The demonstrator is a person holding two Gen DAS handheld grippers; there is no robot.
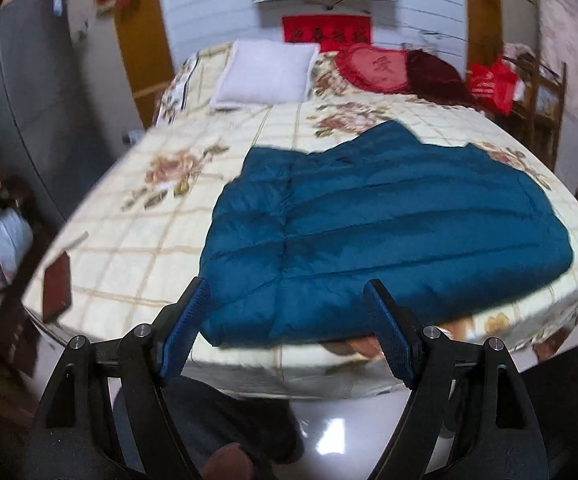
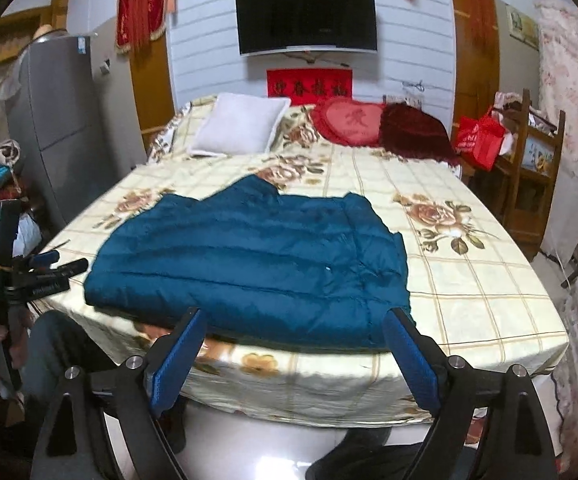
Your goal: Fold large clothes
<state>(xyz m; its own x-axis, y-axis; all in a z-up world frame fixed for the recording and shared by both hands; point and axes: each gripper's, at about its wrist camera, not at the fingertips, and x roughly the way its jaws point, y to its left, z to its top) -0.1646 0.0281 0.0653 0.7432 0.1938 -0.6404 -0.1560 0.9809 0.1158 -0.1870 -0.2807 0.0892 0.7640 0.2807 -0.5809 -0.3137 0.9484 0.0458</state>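
A teal quilted down jacket (image 1: 385, 224) lies folded flat on the near part of a floral, checked bed sheet (image 1: 129, 248). It also shows in the right wrist view (image 2: 257, 264). My left gripper (image 1: 287, 292) is open and empty, held off the foot of the bed with its blue pads framing the jacket's near left corner. My right gripper (image 2: 293, 320) is open and empty, framing the jacket's near edge from in front of the bed. The left gripper also shows at the left of the right wrist view (image 2: 55, 264), held in a hand.
A white pillow (image 2: 239, 124), a red heart cushion (image 2: 349, 120) and a dark red blanket (image 2: 413, 132) lie at the headboard. A dark flat object (image 1: 57, 288) lies on the bed's left edge. A grey fridge (image 2: 57, 120) stands left, a wooden rack (image 2: 529, 168) right.
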